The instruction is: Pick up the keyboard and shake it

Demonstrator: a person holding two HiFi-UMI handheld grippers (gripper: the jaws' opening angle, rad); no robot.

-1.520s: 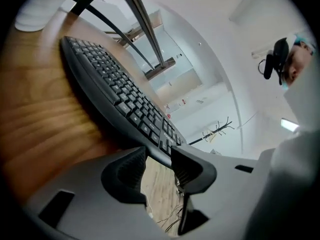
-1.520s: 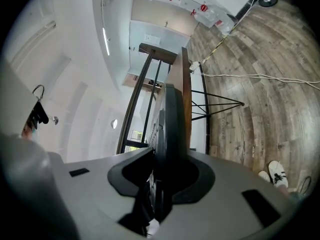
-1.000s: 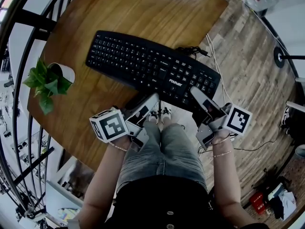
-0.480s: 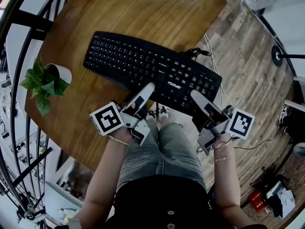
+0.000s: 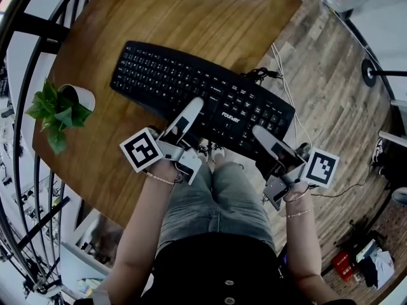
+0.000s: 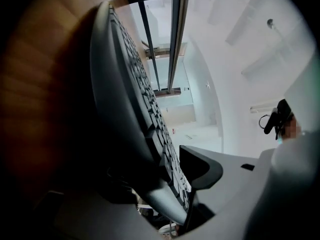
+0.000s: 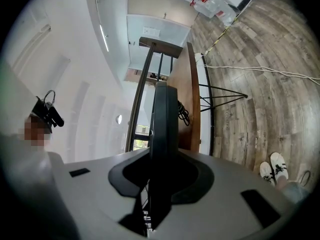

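A black keyboard (image 5: pixel 191 84) lies slantwise on the round wooden table (image 5: pixel 191 18). My left gripper (image 5: pixel 189 110) reaches over its near edge around the middle, with one jaw on the keys. The left gripper view shows the keyboard (image 6: pixel 125 99) tilted, its front edge deep between the jaws of the left gripper (image 6: pixel 170 179). My right gripper (image 5: pixel 262 135) holds the near right end. In the right gripper view the keyboard (image 7: pixel 162 124) stands edge-on, pinched by the right gripper (image 7: pixel 162 179), with a gap between it and the tabletop (image 7: pixel 192 109).
A small potted plant (image 5: pixel 60 107) sits at the table's left edge. The keyboard's coiled cable (image 5: pixel 261 75) lies behind it and runs off to the wooden floor (image 5: pixel 331 75). Dark railing bars (image 5: pixel 25 62) curve along the left. The person's knees are under the near table edge.
My left gripper has moved forward from the table's near edge onto the keyboard and closed over its front edge. The keyboard has shifted slightly away and to the left. The right gripper kept its hold.
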